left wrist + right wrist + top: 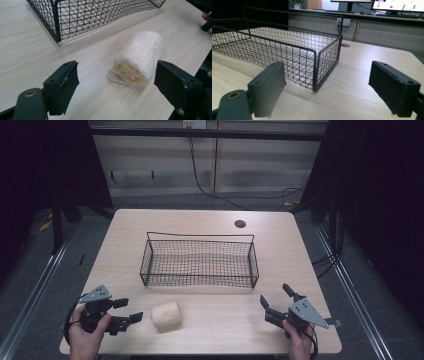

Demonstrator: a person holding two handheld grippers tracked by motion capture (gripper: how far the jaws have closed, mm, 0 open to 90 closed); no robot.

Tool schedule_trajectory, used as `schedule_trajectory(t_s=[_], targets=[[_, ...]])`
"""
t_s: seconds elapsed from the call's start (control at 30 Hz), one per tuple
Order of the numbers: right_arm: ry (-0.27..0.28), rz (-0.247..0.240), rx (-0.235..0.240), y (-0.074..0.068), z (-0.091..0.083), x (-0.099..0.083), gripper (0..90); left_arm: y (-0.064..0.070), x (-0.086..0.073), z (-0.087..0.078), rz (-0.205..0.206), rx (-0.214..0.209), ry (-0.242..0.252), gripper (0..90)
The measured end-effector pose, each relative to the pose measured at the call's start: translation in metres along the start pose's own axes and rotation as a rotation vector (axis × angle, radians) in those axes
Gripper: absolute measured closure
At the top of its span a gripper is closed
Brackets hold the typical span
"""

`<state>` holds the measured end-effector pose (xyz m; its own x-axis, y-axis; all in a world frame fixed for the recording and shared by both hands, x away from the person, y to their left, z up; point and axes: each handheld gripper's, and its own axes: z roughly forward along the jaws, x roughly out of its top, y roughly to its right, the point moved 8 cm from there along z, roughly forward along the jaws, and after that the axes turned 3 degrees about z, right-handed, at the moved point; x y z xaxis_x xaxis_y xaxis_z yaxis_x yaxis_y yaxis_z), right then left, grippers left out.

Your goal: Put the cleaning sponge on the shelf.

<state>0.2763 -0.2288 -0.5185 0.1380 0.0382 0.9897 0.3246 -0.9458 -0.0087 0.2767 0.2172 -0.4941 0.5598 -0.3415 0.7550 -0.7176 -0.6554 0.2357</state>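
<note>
A pale loofah sponge roll (166,314) lies on its side on the wooden table (210,330), in front of the black wire basket (200,260). My left gripper (129,310) stands open at the front left, its jaws pointing at the loofah, a short gap away. In the left gripper view the loofah (139,59) lies just beyond the spread jaws, toward the right one, with a string loop at its near end. My right gripper (276,296) is open at the front right with nothing between its jaws, facing the basket's corner (315,72).
The basket (75,15) has nothing in it and stands mid-table. A round cable hole (240,224) sits at the back right of the table. Cables trail on the floor behind. A low cabinet wall and monitors (397,5) stand beyond the table.
</note>
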Motion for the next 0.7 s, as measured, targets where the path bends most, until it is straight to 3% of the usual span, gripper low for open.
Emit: schedule_trajectory(t_s=[0.1, 0.23, 0.4, 0.7], targets=[[0.026, 0.015, 0.003, 0.002, -0.002, 0.001, 13.4, 0.000, 0.000, 0.000, 0.002, 0.001, 0.003, 19.0], [0.065, 0.073, 0.015, 0.007, -0.007, 0.002, 13.2, 0.001, 0.000, 0.000, 0.010, 0.003, -0.005, 19.0], [0.101, 0.042, 0.014, 0.004, -0.010, 0.004, 13.2, 0.003, 0.002, 0.001, 0.018, 0.002, -0.014, 19.0], [0.134, 0.056, 0.007, 0.006, -0.013, 0.005, 13.1, 0.012, 0.010, -0.001, 0.053, 0.008, -0.031, 19.0]])
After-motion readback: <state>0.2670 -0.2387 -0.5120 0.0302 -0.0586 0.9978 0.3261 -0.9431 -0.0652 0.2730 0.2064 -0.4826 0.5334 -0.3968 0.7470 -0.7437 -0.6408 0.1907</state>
